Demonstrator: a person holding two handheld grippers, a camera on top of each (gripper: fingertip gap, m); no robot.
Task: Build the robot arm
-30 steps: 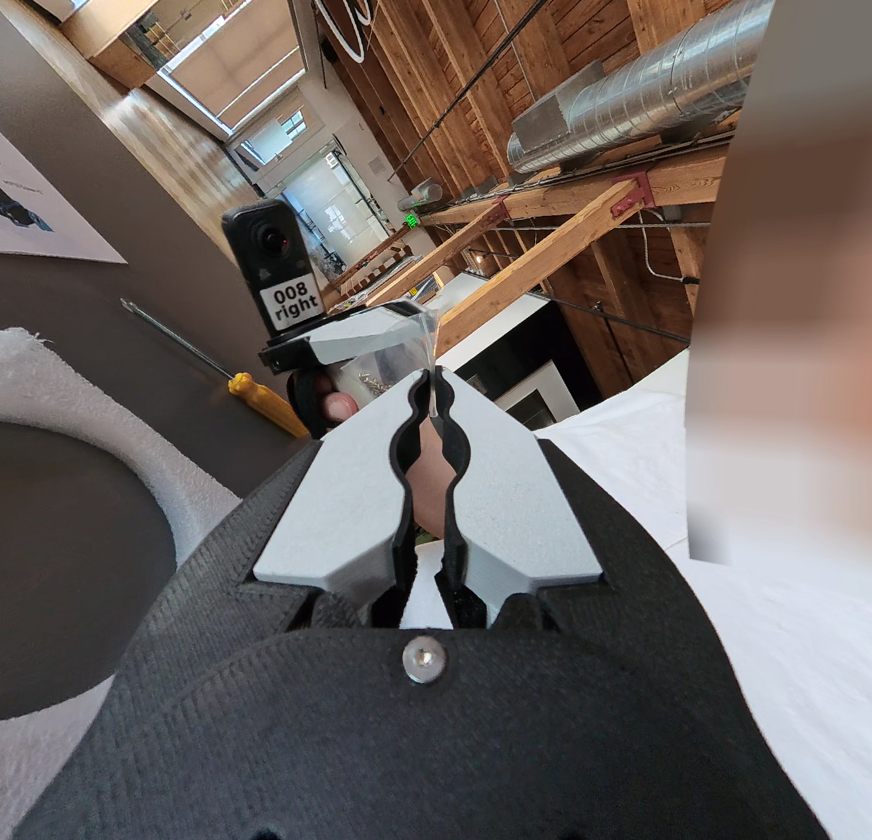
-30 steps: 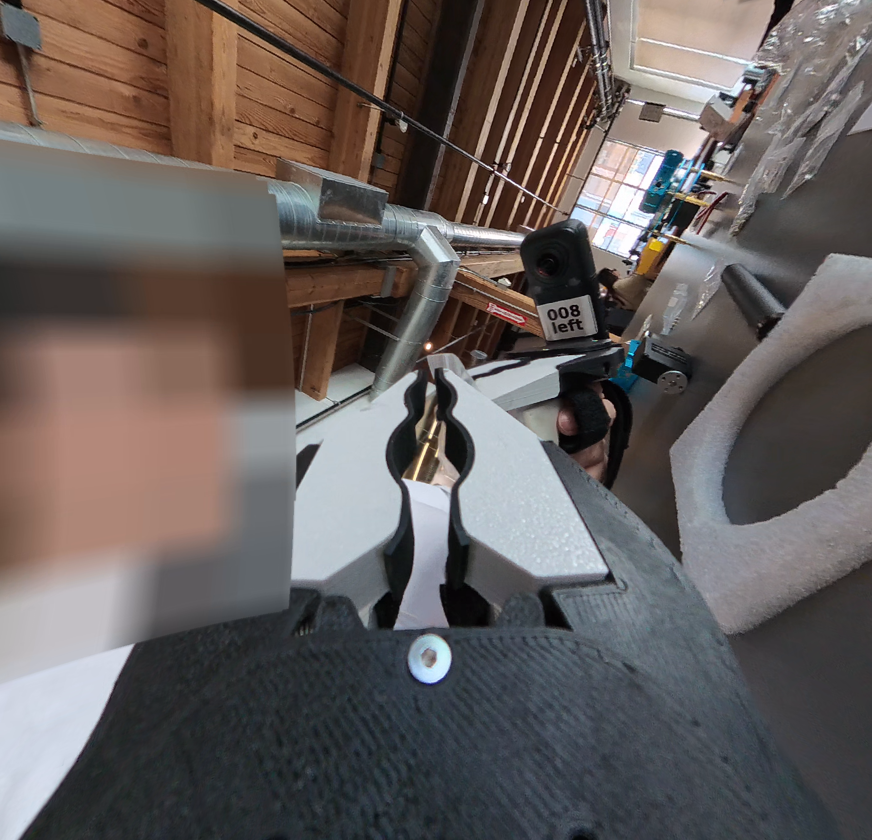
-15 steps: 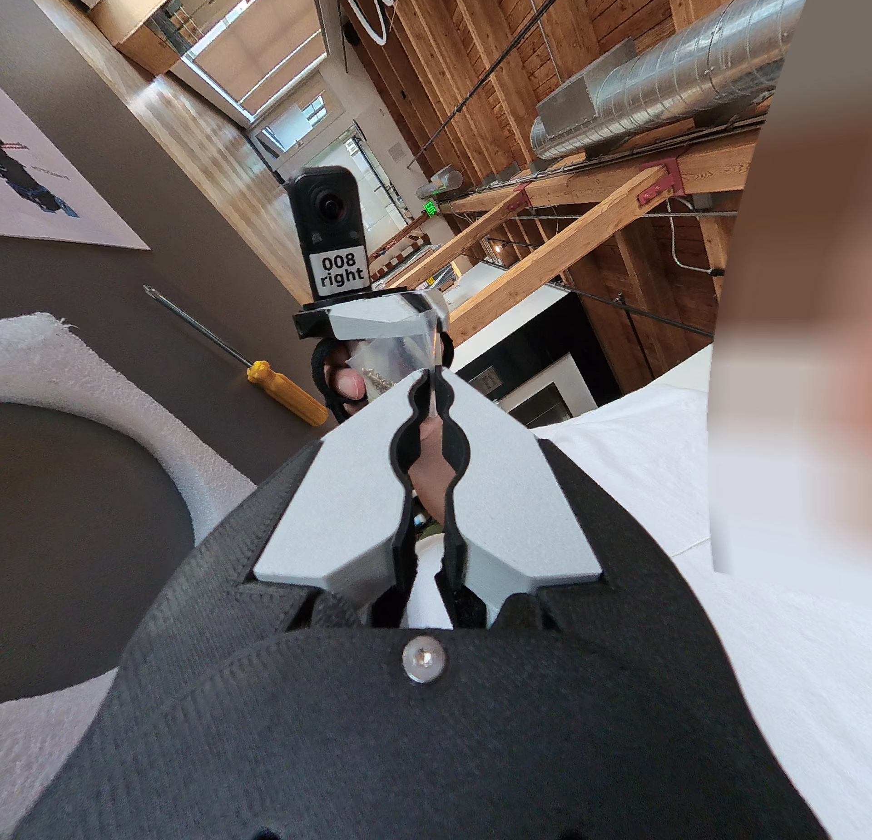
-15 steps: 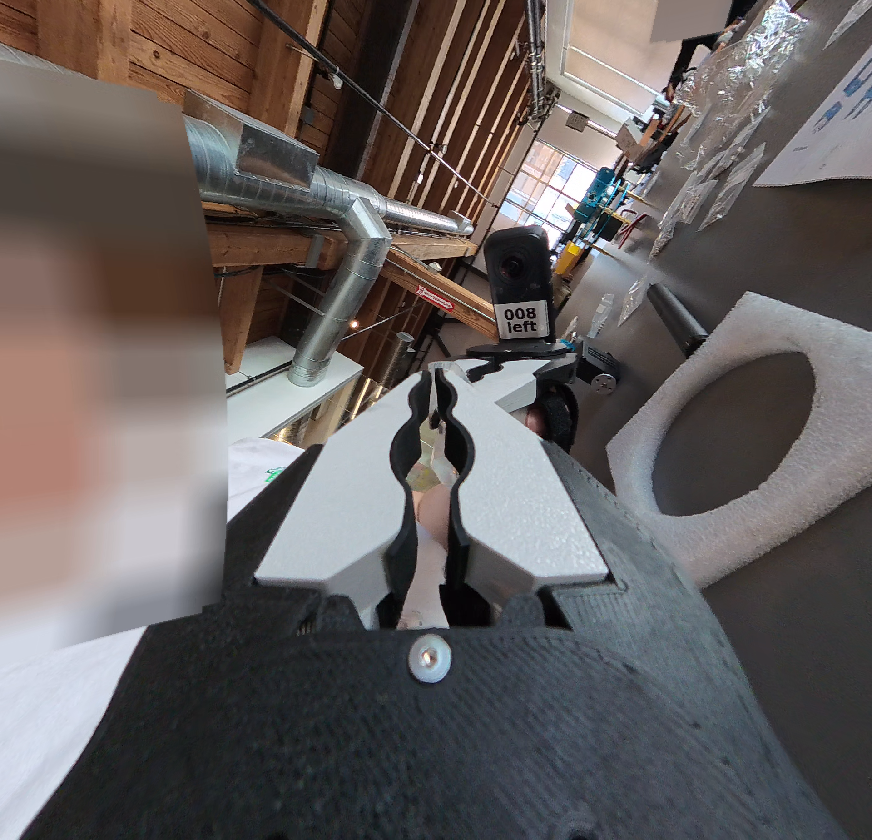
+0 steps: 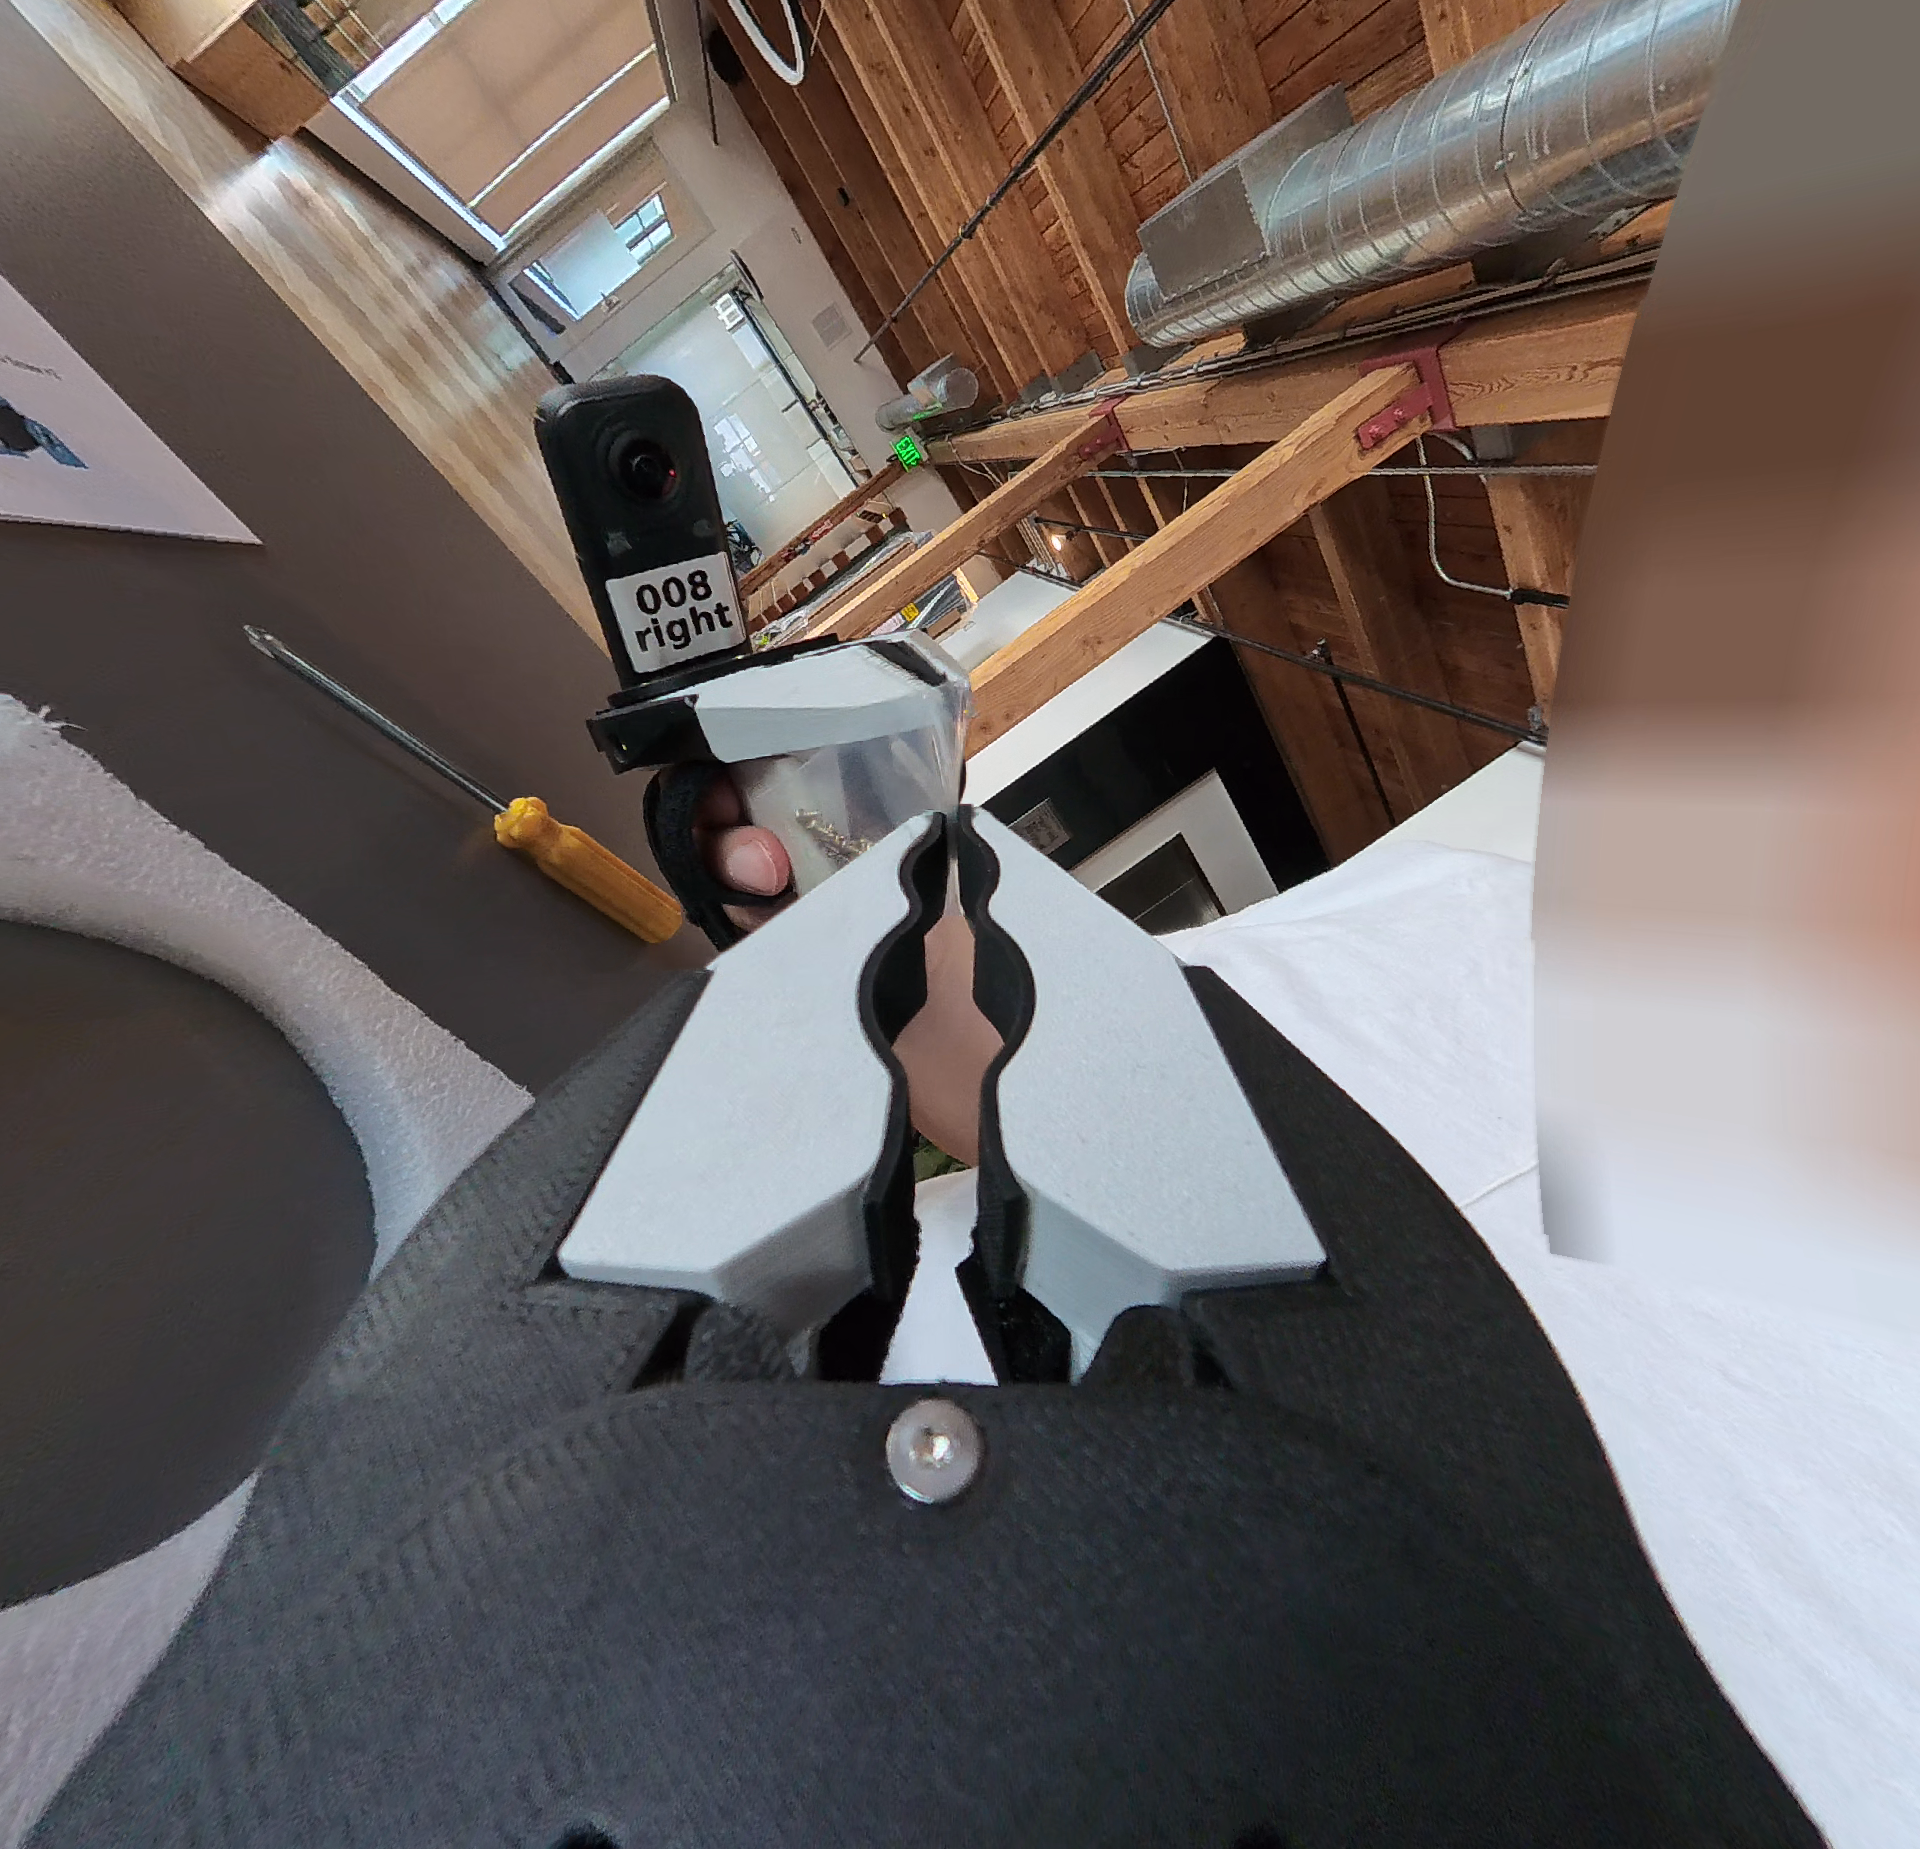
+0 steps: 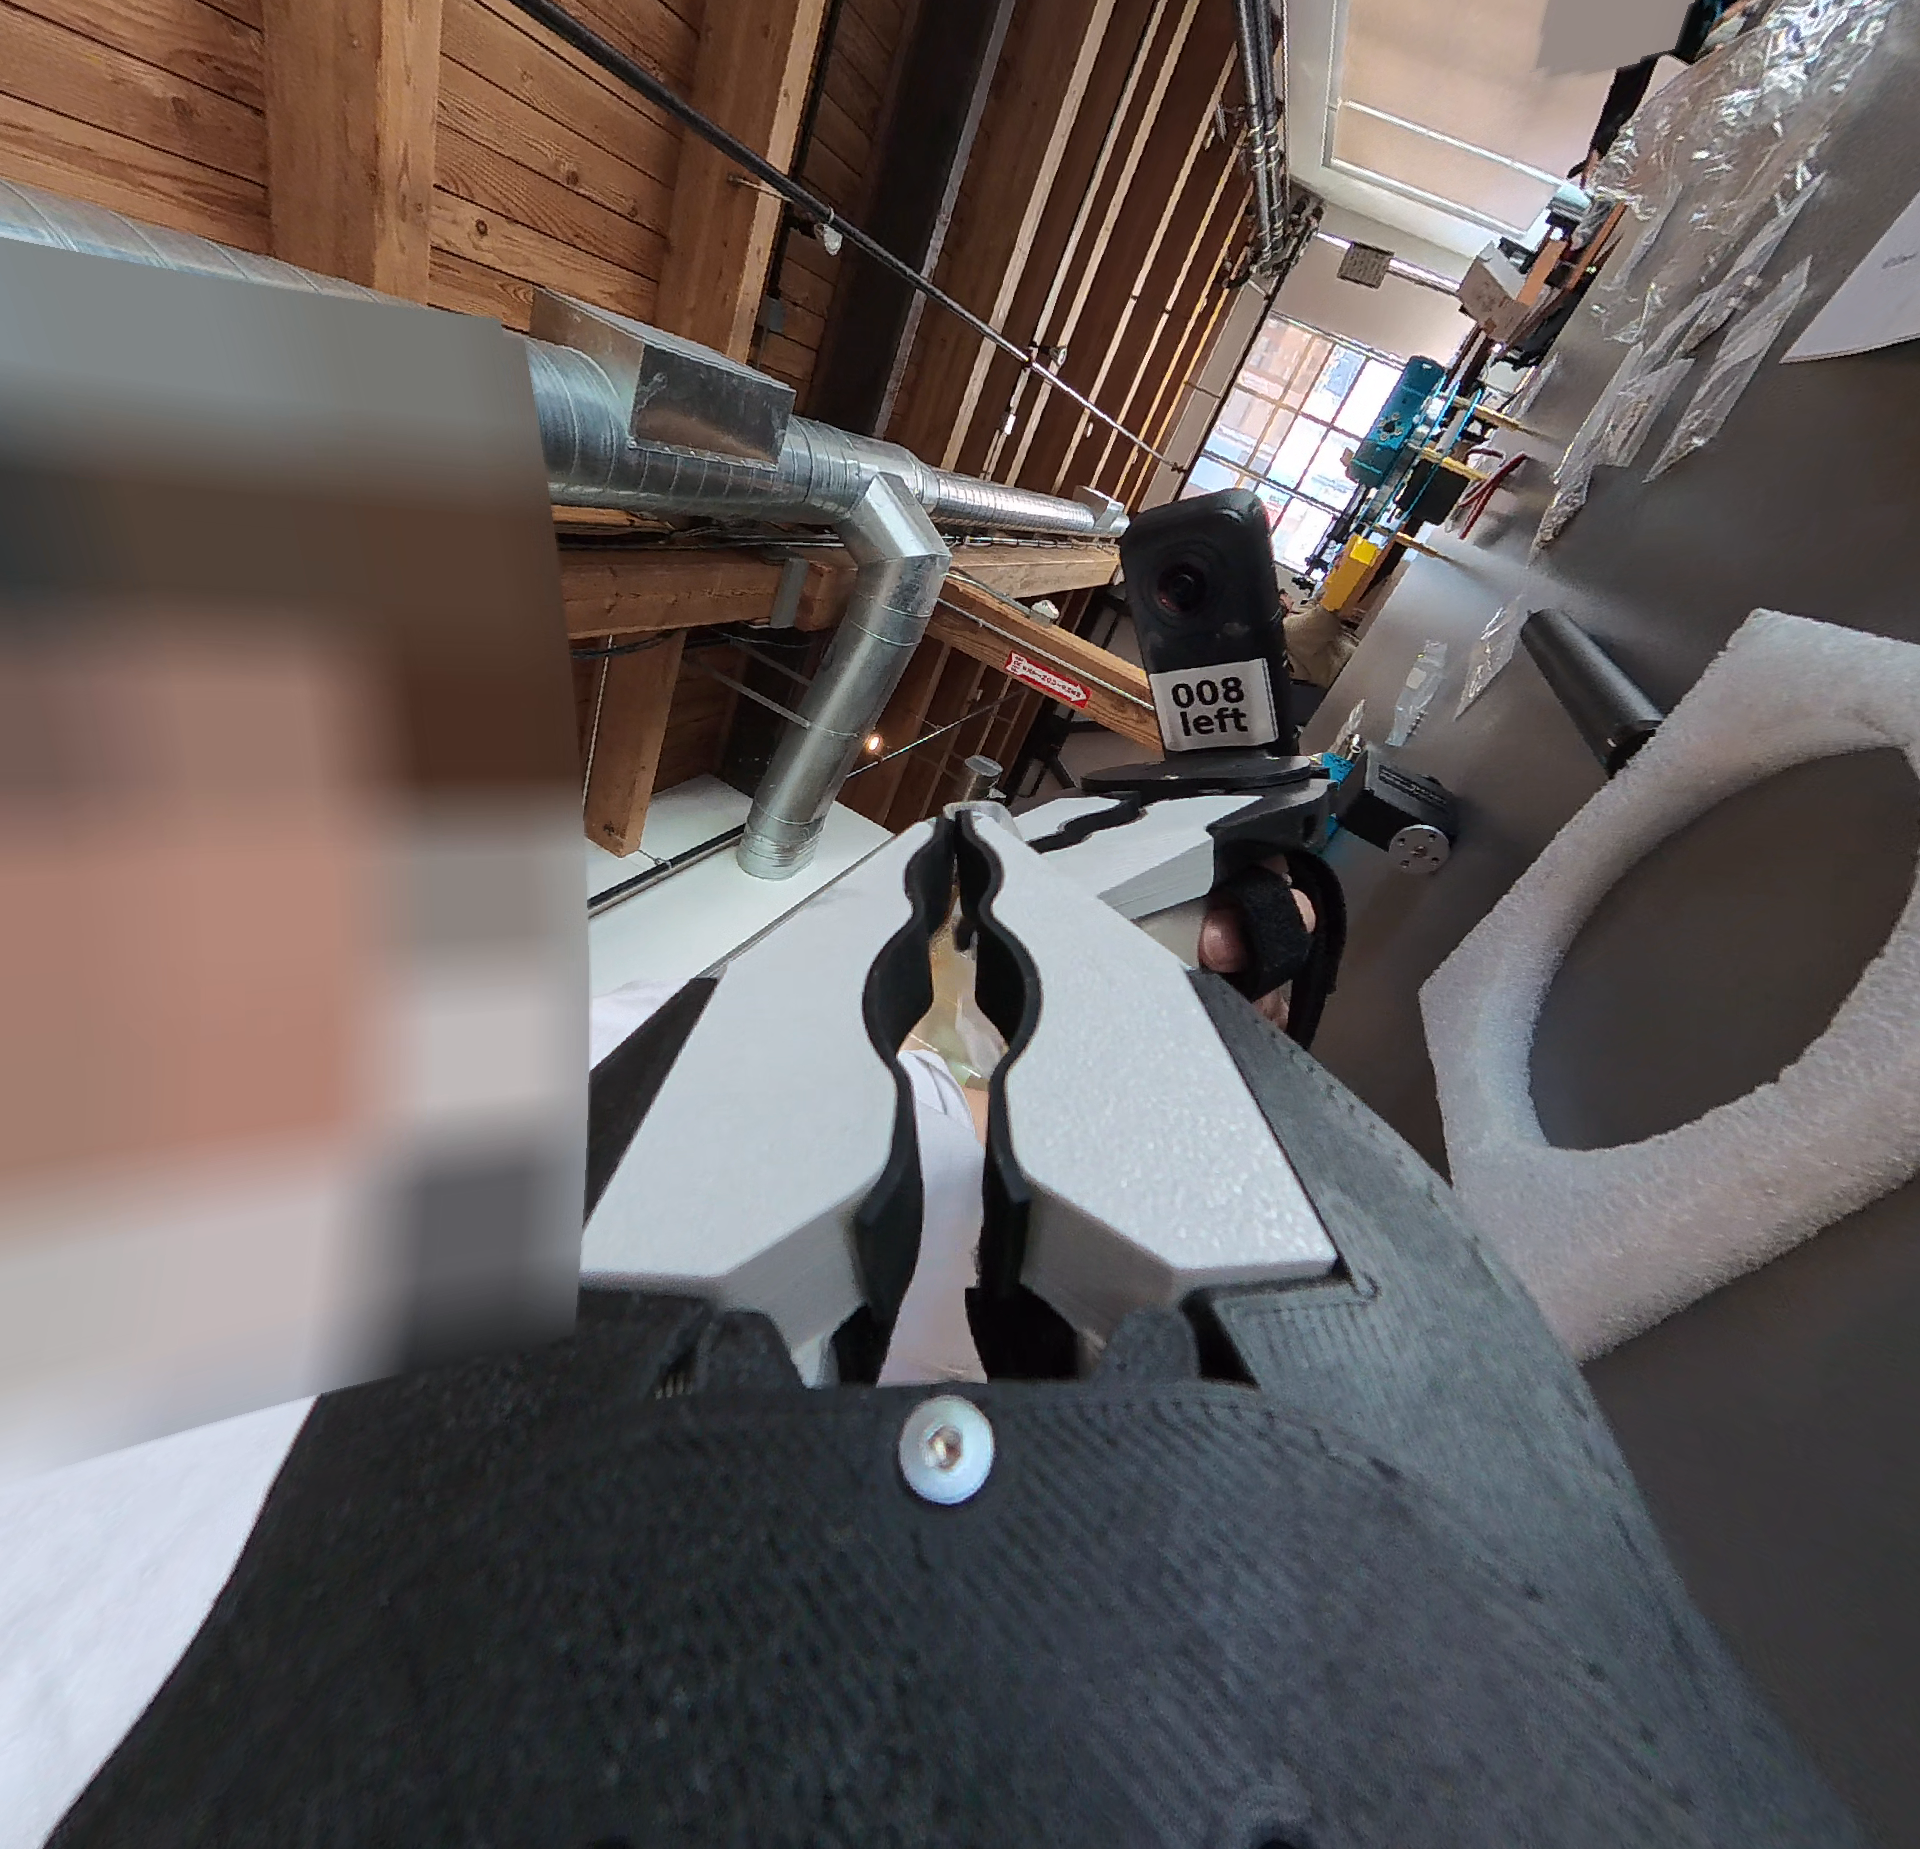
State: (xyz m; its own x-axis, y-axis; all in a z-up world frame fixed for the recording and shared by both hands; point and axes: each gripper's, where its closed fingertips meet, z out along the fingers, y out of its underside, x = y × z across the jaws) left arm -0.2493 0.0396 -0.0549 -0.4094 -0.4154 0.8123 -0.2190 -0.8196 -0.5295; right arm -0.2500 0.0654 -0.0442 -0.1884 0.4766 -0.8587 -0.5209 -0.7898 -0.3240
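My left gripper (image 5: 951, 825) is shut, and its tips pinch the edge of a small clear plastic bag (image 5: 883, 776) with several screws inside. My right gripper (image 6: 961, 828) is shut on the same bag (image 6: 951, 999), which shows through the gap between its fingers. The grippers meet tip to tip in the air above the table edge, in front of a person in a white shirt (image 5: 1455, 1072). The right gripper (image 5: 940, 672) shows ahead in the left wrist view. The left gripper (image 6: 1023, 828) shows ahead in the right wrist view.
A yellow-handled screwdriver (image 5: 582, 864) lies on the grey table (image 5: 208, 708) beside a white foam ring (image 5: 260, 968), also seen in the right wrist view (image 6: 1558, 968). A black cylinder (image 6: 1579, 687), a small black and silver part (image 6: 1403, 812) and clear bags (image 6: 1714, 293) lie farther off. Only a small space, under 4 cm, lies between the two pairs of fingers.
Both grippers have stayed shut on the bag. Both have turned a little: the right gripper sits higher in the left wrist view, and the foam ring has shifted in both views.
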